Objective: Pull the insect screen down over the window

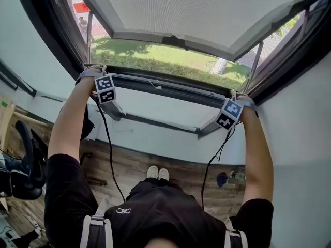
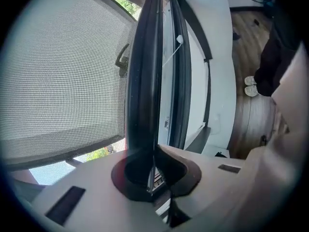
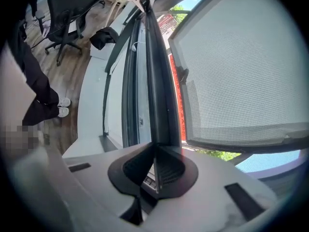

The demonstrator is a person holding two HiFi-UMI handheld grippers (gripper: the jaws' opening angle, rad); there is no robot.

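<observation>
The insect screen's grey mesh (image 1: pixel 170 9) spans the top of the head view, with grass showing below it. Its dark pull bar (image 1: pixel 170 87) runs across the window opening. My left gripper (image 1: pixel 96 72) is shut on the bar's left end and my right gripper (image 1: pixel 234 94) on its right end. In the left gripper view the bar (image 2: pixel 145 81) runs straight away from the shut left gripper (image 2: pixel 153 174), with the mesh (image 2: pixel 63 71) to its left. In the right gripper view the bar (image 3: pixel 157 81) leaves the shut right gripper (image 3: pixel 155 172), with the mesh (image 3: pixel 236 66) on the right.
A dark window frame (image 1: pixel 51 40) borders the opening on both sides. A white sill (image 1: pixel 155 115) lies below the bar. A black office chair (image 1: pixel 26 164) stands at the left on the wooden floor (image 1: pixel 134 167). The person's shoes (image 1: pixel 158 173) are under the sill.
</observation>
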